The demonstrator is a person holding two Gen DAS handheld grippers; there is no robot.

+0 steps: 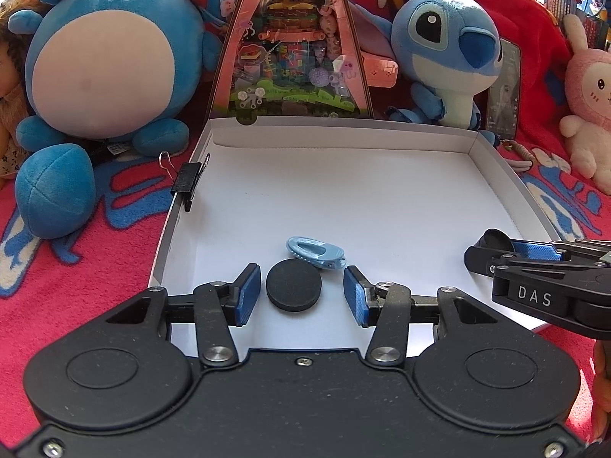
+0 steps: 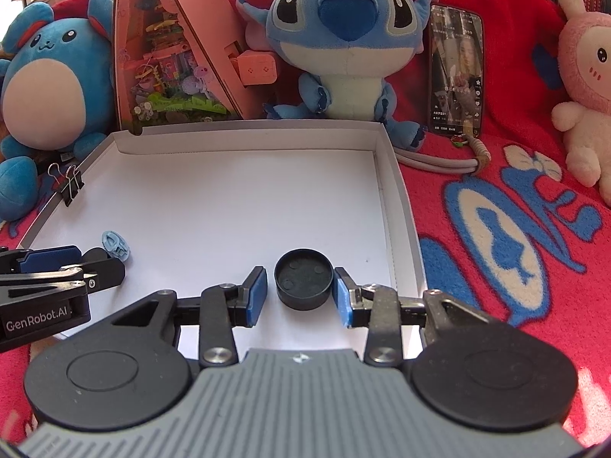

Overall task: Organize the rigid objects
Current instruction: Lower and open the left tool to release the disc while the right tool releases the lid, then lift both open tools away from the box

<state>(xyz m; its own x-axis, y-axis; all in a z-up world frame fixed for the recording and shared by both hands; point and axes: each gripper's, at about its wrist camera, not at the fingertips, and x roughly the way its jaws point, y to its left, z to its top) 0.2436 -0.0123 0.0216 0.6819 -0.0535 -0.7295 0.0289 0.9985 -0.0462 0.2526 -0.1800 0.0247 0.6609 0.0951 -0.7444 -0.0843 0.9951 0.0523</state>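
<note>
Tray: shallow white cardboard box lid [image 1: 343,191] lying on a red blanket with blue and cream pattern [image 2: 515,229]; it holds every small item listed.
Left wrist view only: flat black round disc [image 1: 293,285] lying on the tray floor between the left gripper's [image 1: 301,294] blue pads, with a gap on each side.
Right wrist view only: shallow black round cap, open side up [image 2: 303,279], standing on the tray floor near the right wall, between the right gripper's [image 2: 299,294] fingers.
Both views: small light-blue plastic clip [image 1: 316,252], just behind the disc; black metal binder clip [image 1: 188,181] clamped on the tray's left wall.
Left fingers: spread, clear of the disc.
Right fingers: spread; left pad [image 2: 256,297] apart from the cap, right pad at the cap's wall, contact hard to judge.
Cut off or unclear: each gripper appears only in part in the other's view; in the right view the left gripper hides most of the disc.
Backdrop: round blue plush toy [image 1: 103,57], blue big-eared plush toy [image 2: 343,38], pink triangular toy box [image 1: 294,45], phone with lit screen [image 2: 454,68], pink rabbit plush [image 2: 584,76].
</note>
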